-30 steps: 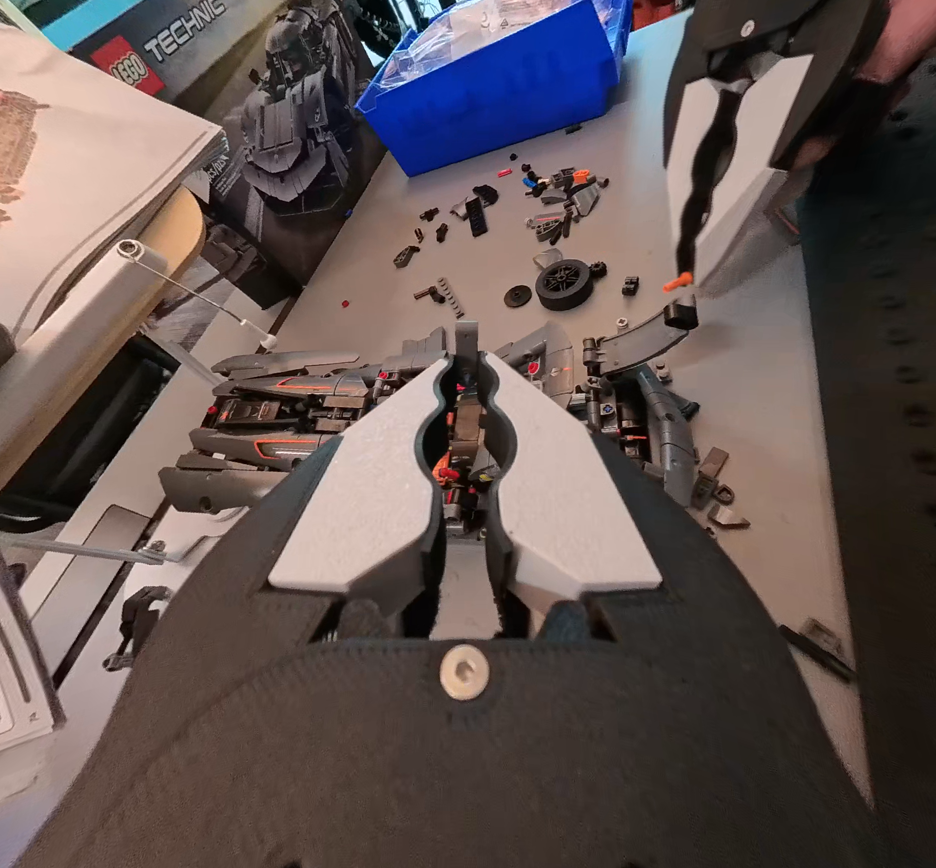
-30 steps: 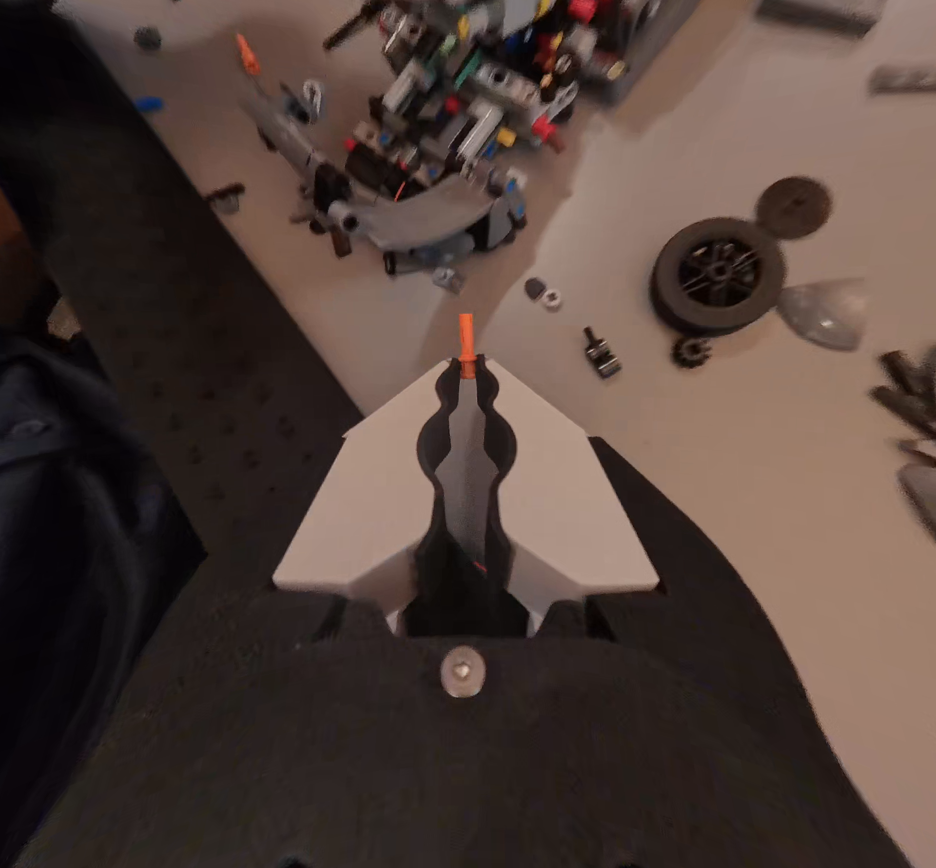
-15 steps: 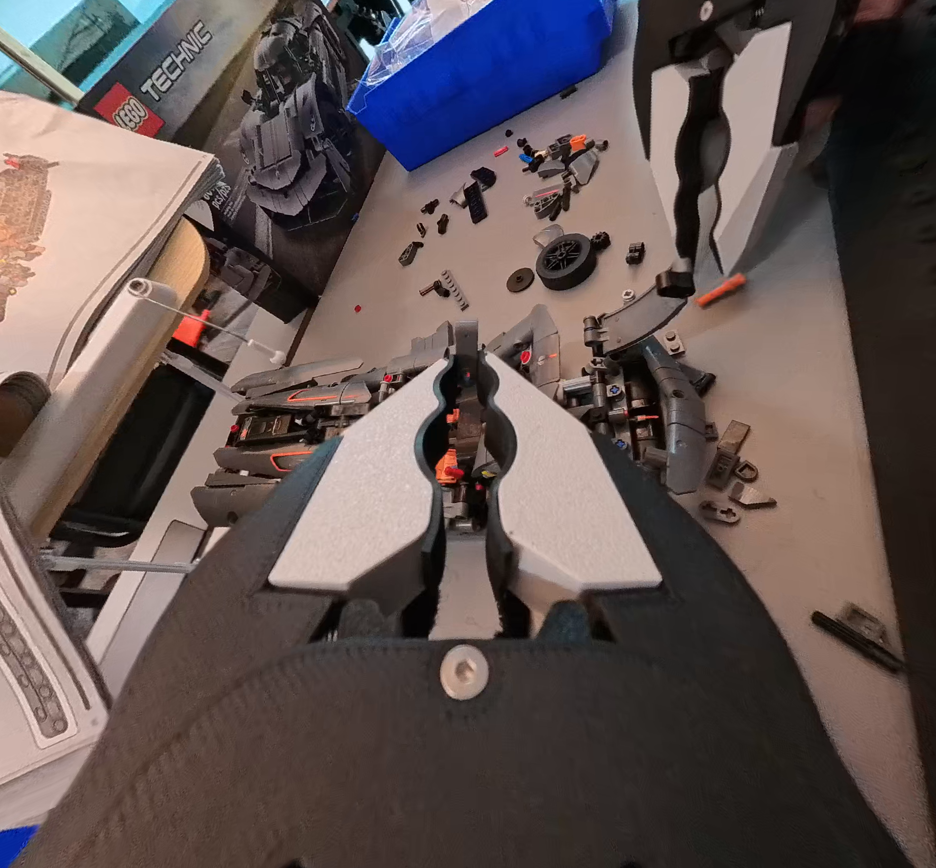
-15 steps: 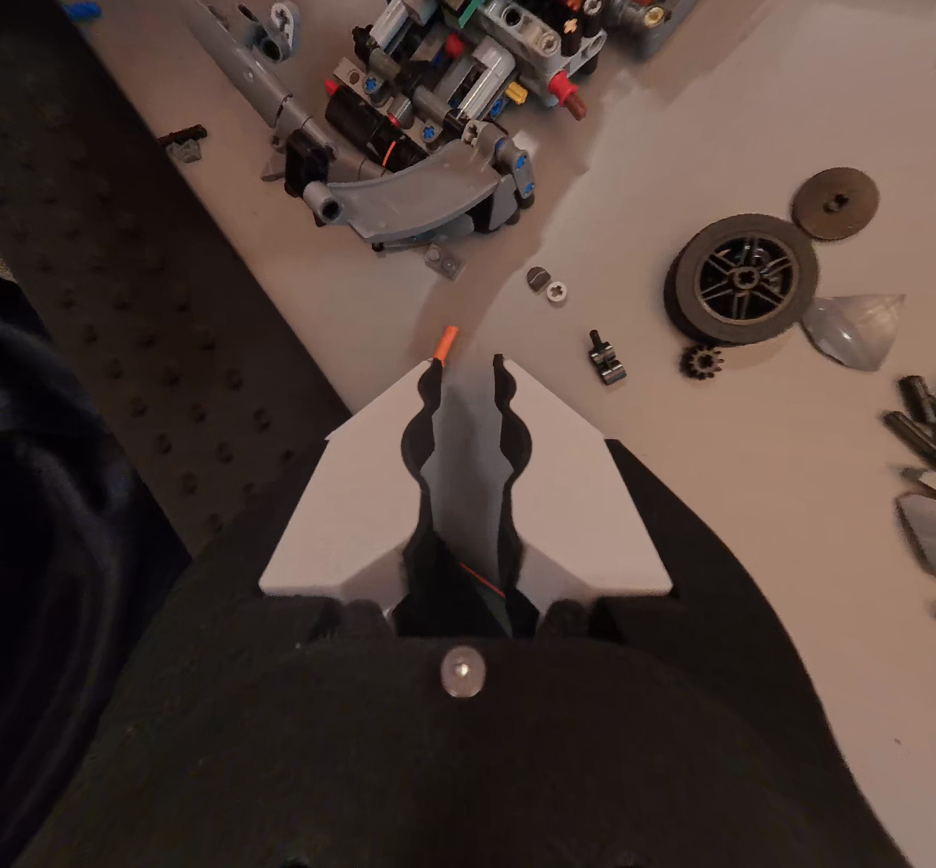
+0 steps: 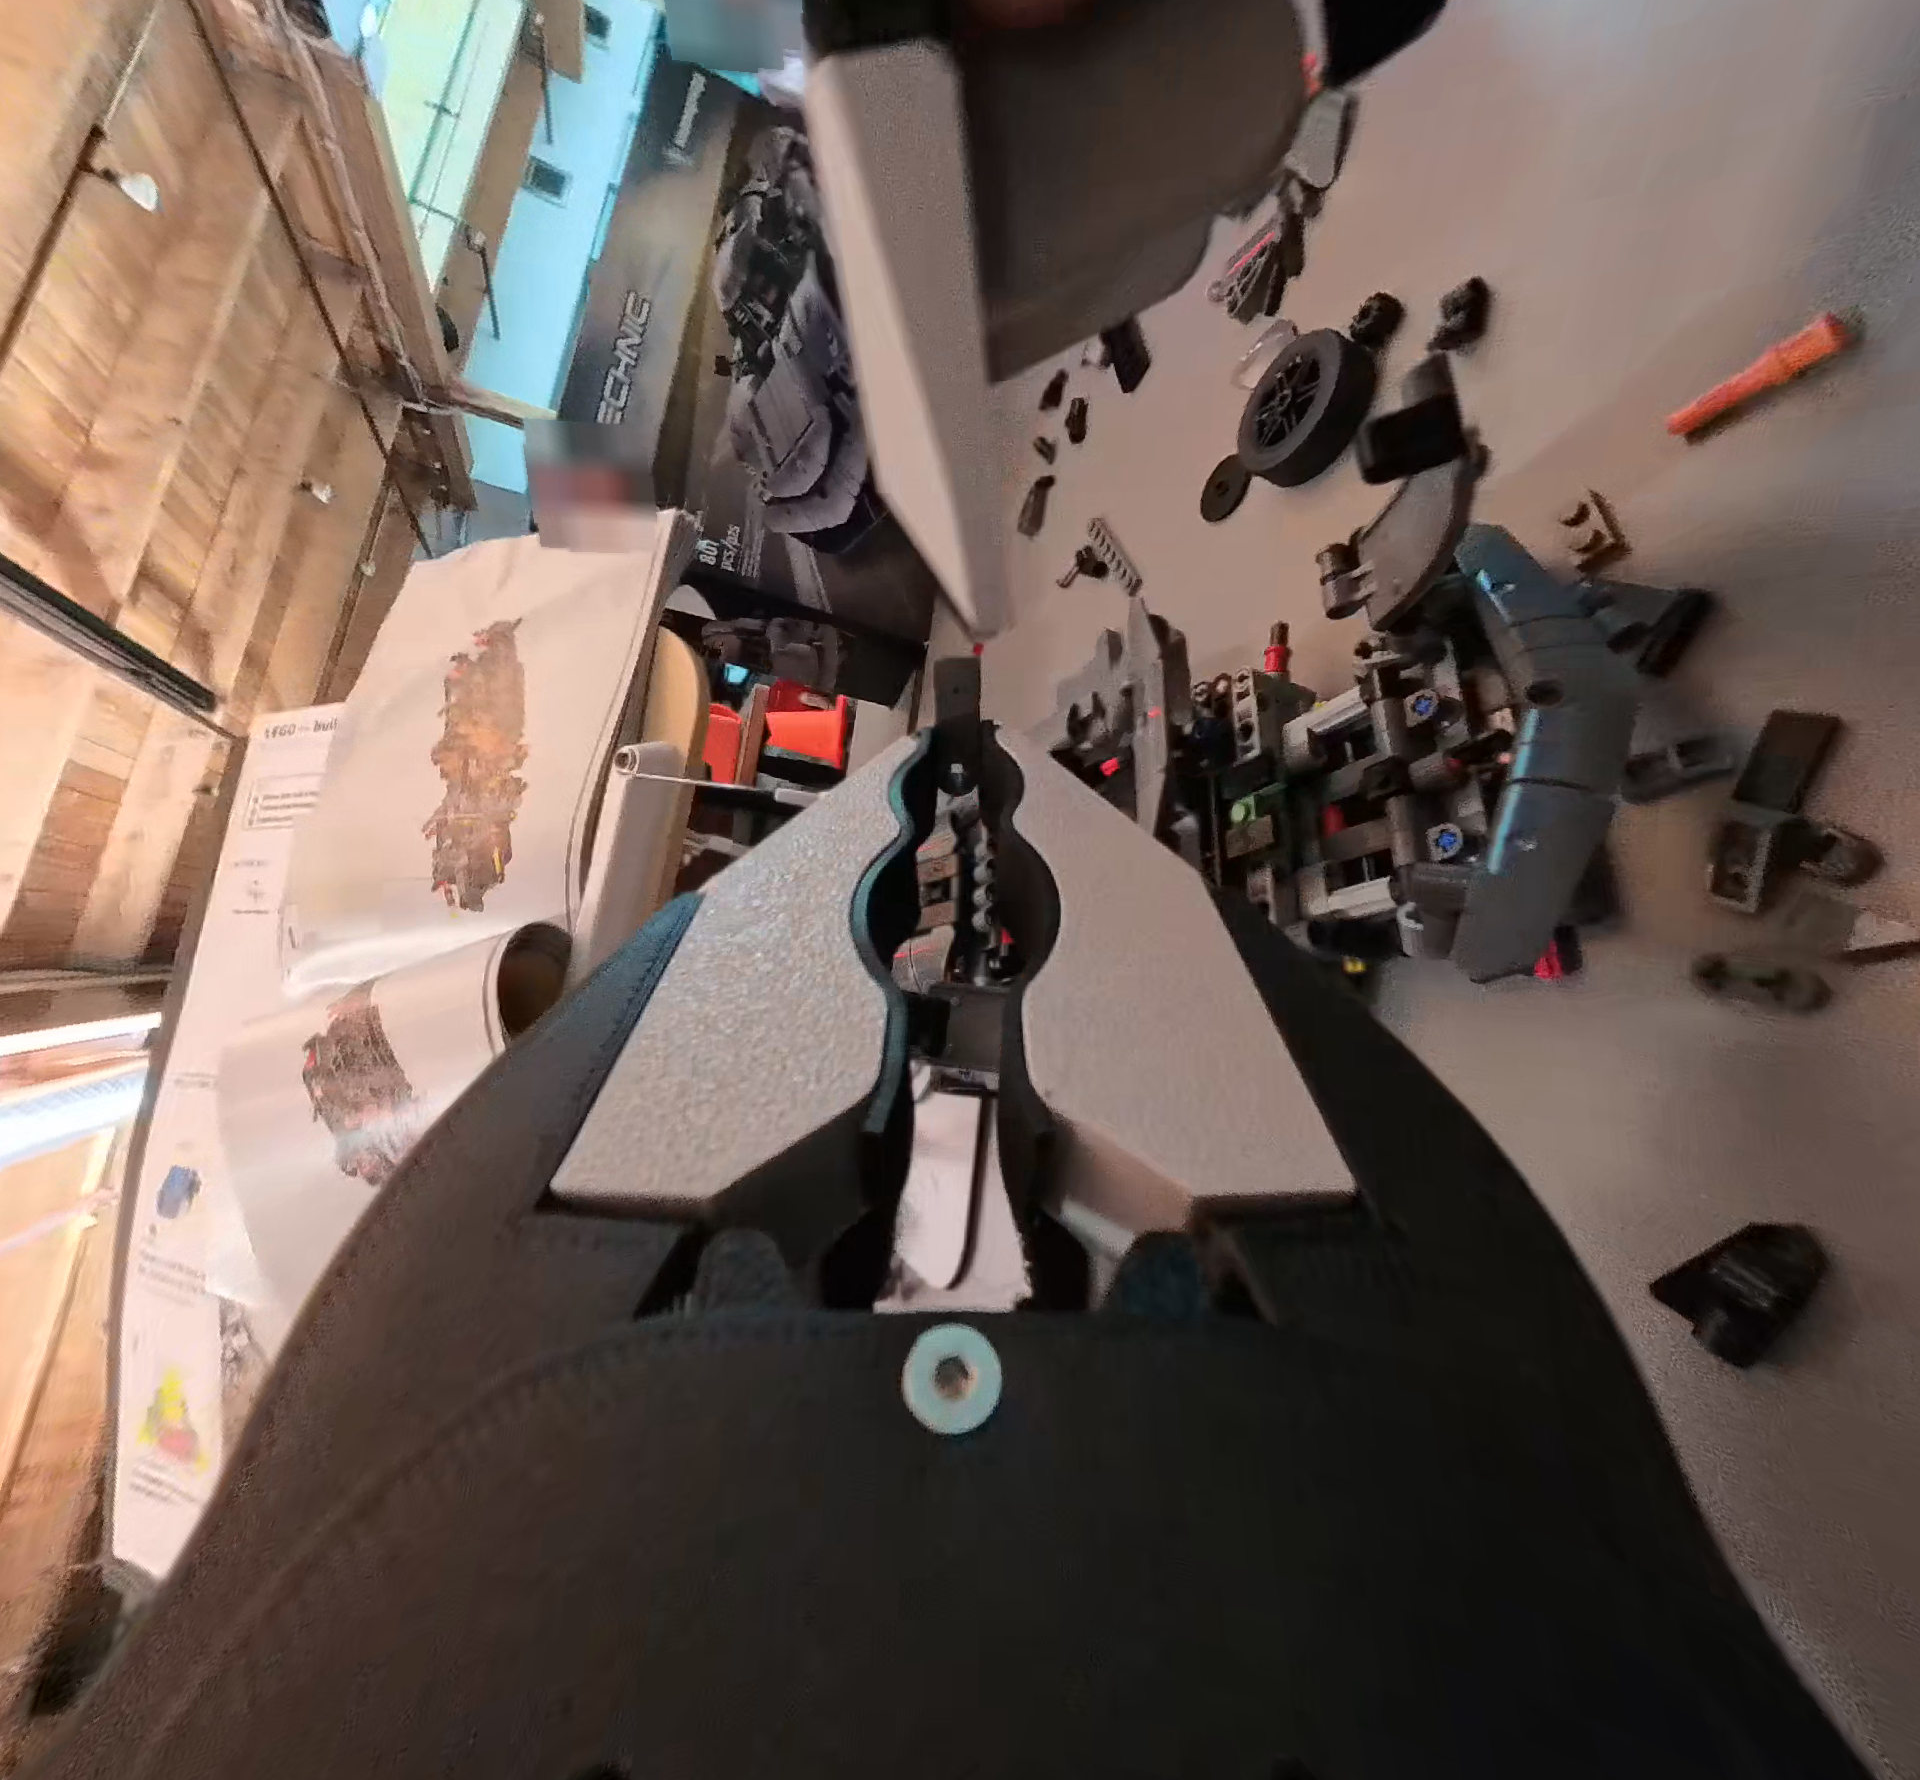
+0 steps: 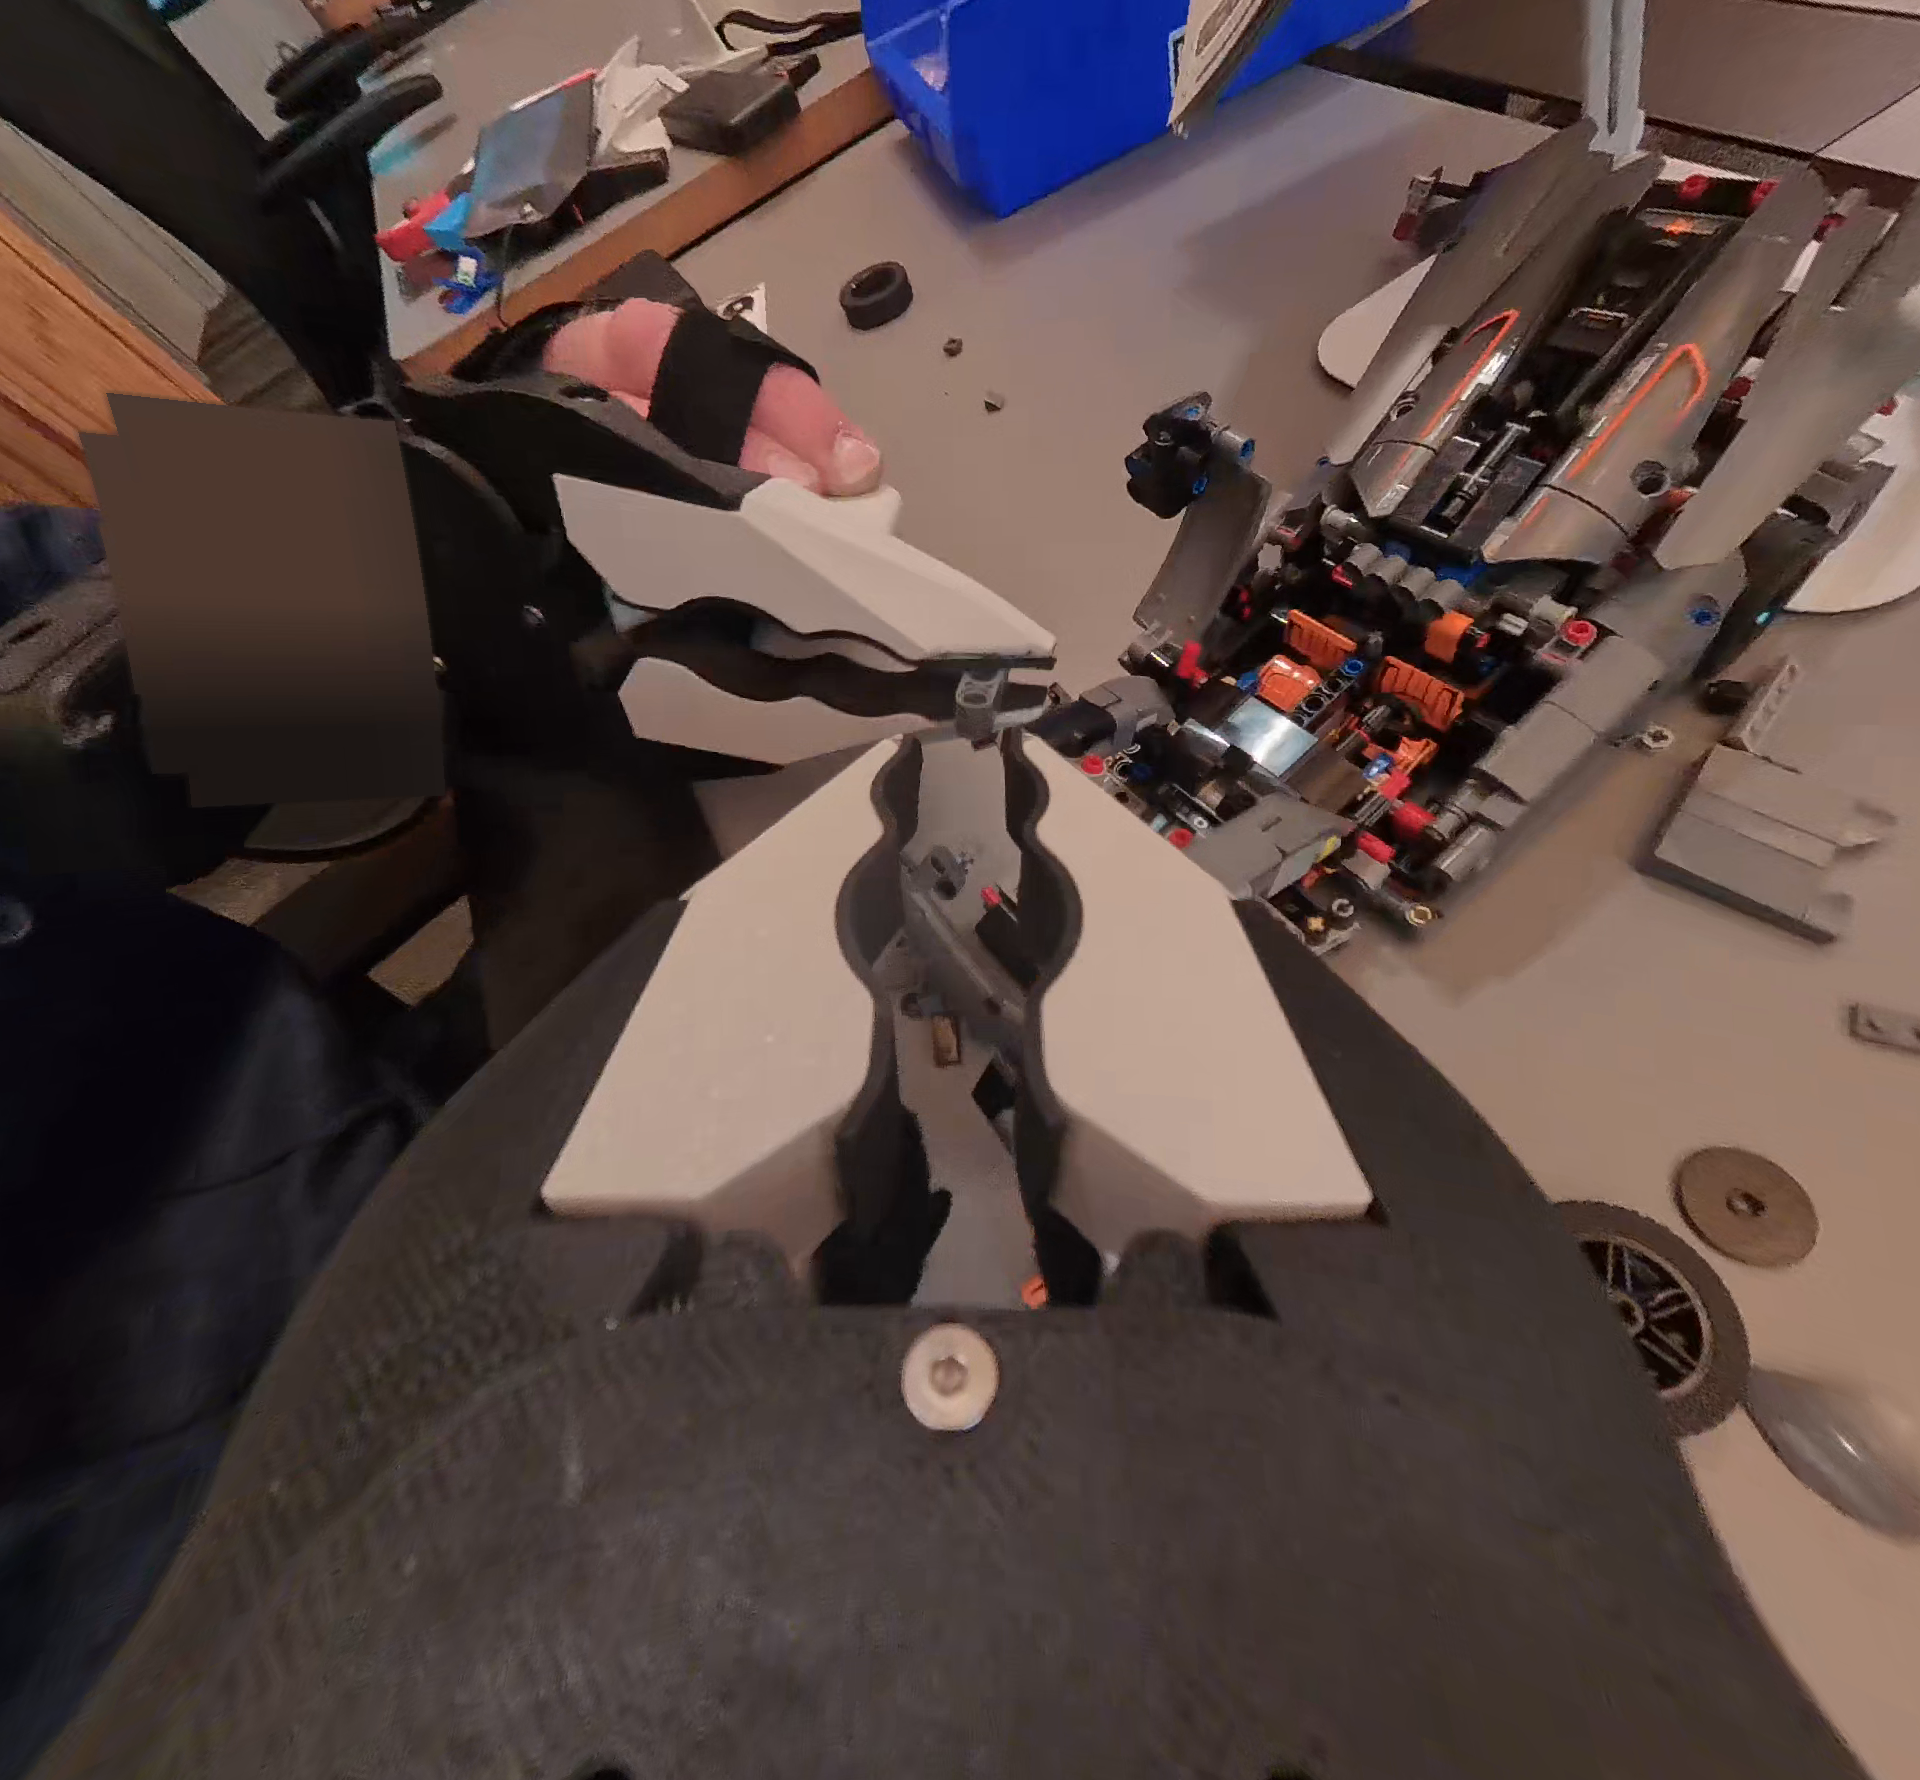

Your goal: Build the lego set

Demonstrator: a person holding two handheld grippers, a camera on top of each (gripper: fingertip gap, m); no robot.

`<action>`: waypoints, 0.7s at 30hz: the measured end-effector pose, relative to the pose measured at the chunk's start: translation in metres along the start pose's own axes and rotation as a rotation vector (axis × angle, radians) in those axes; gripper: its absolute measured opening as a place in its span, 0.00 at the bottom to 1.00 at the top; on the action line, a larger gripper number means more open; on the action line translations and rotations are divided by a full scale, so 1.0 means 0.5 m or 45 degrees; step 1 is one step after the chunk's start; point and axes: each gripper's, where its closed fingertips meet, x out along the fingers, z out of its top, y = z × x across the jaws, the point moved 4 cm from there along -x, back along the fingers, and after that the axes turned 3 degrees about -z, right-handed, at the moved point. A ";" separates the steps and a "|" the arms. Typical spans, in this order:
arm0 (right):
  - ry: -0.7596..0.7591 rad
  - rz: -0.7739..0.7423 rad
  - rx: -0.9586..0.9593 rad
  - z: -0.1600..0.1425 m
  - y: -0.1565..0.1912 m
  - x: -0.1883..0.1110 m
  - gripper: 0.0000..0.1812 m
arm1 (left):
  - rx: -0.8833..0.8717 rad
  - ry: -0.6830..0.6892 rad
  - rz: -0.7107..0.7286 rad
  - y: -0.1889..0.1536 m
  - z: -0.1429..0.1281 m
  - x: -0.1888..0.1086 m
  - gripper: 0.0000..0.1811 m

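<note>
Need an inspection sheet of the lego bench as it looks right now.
surface: grey table, mostly littered
job's things: part-built model, internals exposed; small grey piece held in the air
clutter: loose wheel, brown disc, black tyre, orange pin
grippers: left claw shut on the small grey piece; right claw open, just below it
cables: dark cord on the far desk
surroundings: blue bin, set box, open instruction booklet, office chair
</note>
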 end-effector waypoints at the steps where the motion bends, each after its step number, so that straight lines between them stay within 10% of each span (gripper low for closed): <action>1: 0.019 -0.012 -0.013 -0.001 -0.001 0.009 0.07 | 0.006 -0.004 0.002 -0.002 0.001 0.000 0.02; 21: 0.000 -0.035 -0.046 0.016 -0.008 0.020 0.03 | -0.041 -0.008 -0.047 -0.004 -0.004 0.005 0.02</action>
